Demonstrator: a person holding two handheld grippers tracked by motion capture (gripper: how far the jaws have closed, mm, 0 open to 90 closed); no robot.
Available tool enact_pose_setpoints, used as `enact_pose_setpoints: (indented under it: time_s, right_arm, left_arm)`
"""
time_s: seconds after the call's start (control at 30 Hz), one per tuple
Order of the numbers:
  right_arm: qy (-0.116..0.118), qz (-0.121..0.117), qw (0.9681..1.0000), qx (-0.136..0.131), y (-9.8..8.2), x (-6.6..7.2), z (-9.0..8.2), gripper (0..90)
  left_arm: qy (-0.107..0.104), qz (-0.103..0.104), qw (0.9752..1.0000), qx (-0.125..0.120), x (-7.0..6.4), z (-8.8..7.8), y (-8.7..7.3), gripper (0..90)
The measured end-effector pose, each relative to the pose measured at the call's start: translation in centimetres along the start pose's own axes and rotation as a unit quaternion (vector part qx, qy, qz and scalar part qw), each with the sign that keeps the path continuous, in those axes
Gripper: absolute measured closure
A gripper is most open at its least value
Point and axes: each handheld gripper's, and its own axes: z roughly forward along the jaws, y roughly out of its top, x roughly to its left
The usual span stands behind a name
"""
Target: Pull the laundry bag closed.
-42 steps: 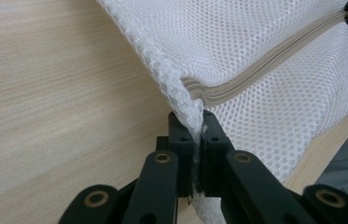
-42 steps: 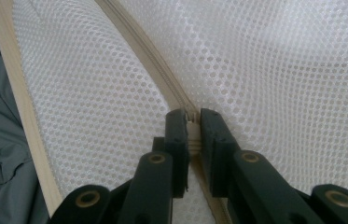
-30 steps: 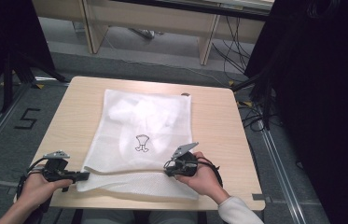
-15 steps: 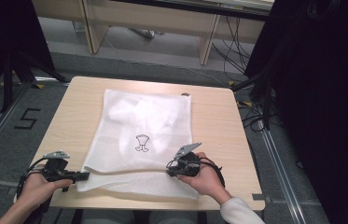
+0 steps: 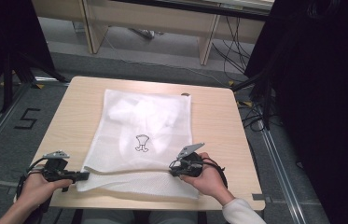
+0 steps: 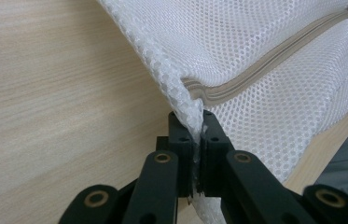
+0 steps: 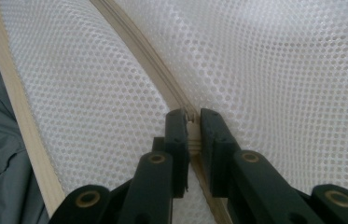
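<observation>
A white mesh bag (image 5: 146,140) lies flat on the tabletop (image 5: 213,121), its zipper (image 7: 139,56) running along the near edge. The left gripper (image 6: 198,135) is clenched on the bag's near left corner. The right gripper (image 7: 191,122) pinches the zipper's pull farther right along the near edge.

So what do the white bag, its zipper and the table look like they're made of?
Mesh laundry bag: white synthetic-looking netting, judging by the even honeycomb holes in both gripper views. Zipper: beige woven tape, matte; its slider is pinched in the right gripper, material unclear. Table: pale wood grain, smooth, possibly laminate. The left gripper clamps the bag's corner.
</observation>
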Motion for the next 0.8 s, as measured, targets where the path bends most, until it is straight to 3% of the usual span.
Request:
enact_pose_setpoints:
  time_s: [0.1, 0.2, 0.23, 0.4, 0.47, 0.6, 0.63, 0.67, 0.7, 0.73, 0.8]
  right_arm:
    - [0.002, 0.000, 1.0000, 0.005, -0.08, -0.14, -0.25, 82.7]
    - [0.003, 0.001, 1.0000, -0.006, -0.24, -0.23, -0.22, 82.7]
    - [-0.006, 0.002, 1.0000, -0.003, -0.28, -0.24, -0.32, 82.7]
    - [0.002, -0.002, 1.0000, 0.000, -0.46, -0.31, -0.58, 82.7]
    - [-0.001, 0.010, 0.9999, -0.003, -0.55, -0.18, -0.46, 82.7]
    - [0.005, -0.004, 1.0000, -0.001, -0.59, -0.57, -0.74, 82.7]
    - [-0.006, 0.008, 0.9999, 0.005, -0.66, -0.52, -0.85, 82.7]
    - [-0.002, -0.002, 1.0000, -0.002, -0.69, -0.71, -0.77, 82.7]
    - [-0.003, 0.012, 0.9999, 0.006, -0.72, -0.57, -0.95, 82.7]
    - [-0.009, 0.006, 0.9999, 0.004, -0.77, -0.65, -0.95, 82.7]
    - [0.001, 0.007, 1.0000, -0.005, -0.88, -0.79, -0.83, 82.7]
  left_arm:
    - [0.000, 0.000, 1.0000, 0.001, 0.02, -0.03, 0.00, 85.5]
    - [0.001, -0.001, 1.0000, -0.001, -0.02, -0.02, 0.00, 85.5]
    - [0.000, 0.000, 1.0000, 0.000, -0.01, -0.04, 0.00, 85.5]
    - [0.001, 0.000, 1.0000, 0.001, 0.01, -0.05, 0.00, 85.5]
    - [0.000, 0.000, 1.0000, 0.001, 0.02, -0.08, 0.02, 85.5]
    - [0.002, 0.000, 1.0000, -0.003, 0.02, -0.06, 0.00, 85.5]
    - [-0.001, 0.001, 1.0000, 0.000, 0.04, -0.10, 0.02, 85.5]
    - [-0.001, 0.000, 1.0000, 0.000, 0.03, -0.08, 0.02, 85.5]
    - [0.003, 0.000, 1.0000, -0.005, 0.00, -0.04, -0.01, 85.5]
    - [0.000, 0.000, 1.0000, -0.001, 0.05, -0.10, 0.02, 85.5]
    - [0.001, 0.000, 1.0000, -0.003, 0.01, -0.08, 0.02, 85.5]
